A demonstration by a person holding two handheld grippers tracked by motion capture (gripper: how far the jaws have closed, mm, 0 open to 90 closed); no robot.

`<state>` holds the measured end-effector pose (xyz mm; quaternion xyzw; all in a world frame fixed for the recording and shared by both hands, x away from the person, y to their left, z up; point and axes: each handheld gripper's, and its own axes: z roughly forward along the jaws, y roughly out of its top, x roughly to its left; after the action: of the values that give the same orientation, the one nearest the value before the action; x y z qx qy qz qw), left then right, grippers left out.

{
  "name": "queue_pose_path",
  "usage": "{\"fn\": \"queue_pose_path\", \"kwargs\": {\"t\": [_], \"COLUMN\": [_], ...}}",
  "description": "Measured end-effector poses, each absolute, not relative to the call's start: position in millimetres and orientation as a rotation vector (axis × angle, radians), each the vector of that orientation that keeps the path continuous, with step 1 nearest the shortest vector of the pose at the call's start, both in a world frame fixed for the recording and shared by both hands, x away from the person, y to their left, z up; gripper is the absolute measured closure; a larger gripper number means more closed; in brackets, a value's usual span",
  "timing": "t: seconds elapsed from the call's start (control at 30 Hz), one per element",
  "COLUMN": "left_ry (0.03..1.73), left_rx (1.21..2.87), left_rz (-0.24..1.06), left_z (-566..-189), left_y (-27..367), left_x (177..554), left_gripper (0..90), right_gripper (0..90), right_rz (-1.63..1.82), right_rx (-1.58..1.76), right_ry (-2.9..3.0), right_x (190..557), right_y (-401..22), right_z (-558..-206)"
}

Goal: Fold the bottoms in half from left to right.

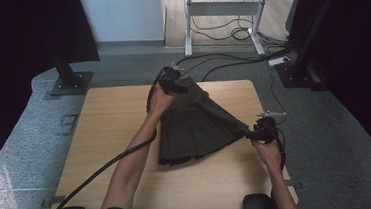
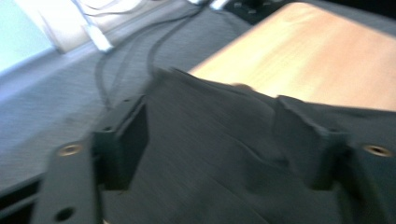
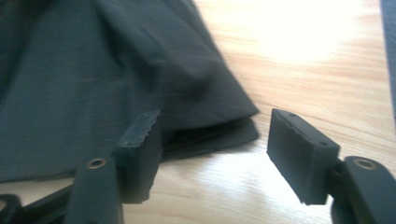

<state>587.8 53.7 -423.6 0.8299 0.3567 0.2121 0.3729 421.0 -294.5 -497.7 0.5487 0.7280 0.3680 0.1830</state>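
Left gripper [image 1: 174,81]: held at the far edge of the worktop [image 1: 110,125], forearm reaching forward from the near side; fingers [image 2: 122,140] parted, dark cloth lying between them, pads not pressing it.

Right gripper [image 1: 262,130]: held low near the worktop's right edge, pointing left at the cloth's corner; fingers [image 3: 140,149] parted, the corner just ahead of them, apart from both pads.

Dark garment [image 1: 195,124]: dark grey-green woven fabric, folded in layers, roughly fan-shaped, lying on the worktop's centre-right. One narrow end at the far edge by the left gripper, another corner drawn toward the right gripper; broad hem faces the person. Long axis runs far-to-near.
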Motion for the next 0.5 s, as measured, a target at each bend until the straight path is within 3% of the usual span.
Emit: {"fn": "queue_pose_path", "kwargs": {"t": [0.1, 0.27, 0.5], "left_ry": [0.901, 0.883, 0.844], "left_rx": [2.139, 2.186, 2.277], "left_rz": [0.48, 0.395, 0.394], "left_z": [-431.6, -456.2, -492.1], "left_y": [63.6, 70.1, 76.9], "left_x": [566.0, 526.0, 469.6], "left_gripper": [14.8, 11.9, 9.0], "right_gripper": [30.5, 28.7, 40.3], "right_rz": [1.049, 1.065, 0.878], "right_rx": [1.47, 1.389, 1.434], "right_ry": [2.092, 2.15, 2.175], "right_x": [419.6, 428.0, 467.6], "right_y": [-283.3, -264.4, -254.3], "right_z": [-486.6, -475.9, -500.1]}}
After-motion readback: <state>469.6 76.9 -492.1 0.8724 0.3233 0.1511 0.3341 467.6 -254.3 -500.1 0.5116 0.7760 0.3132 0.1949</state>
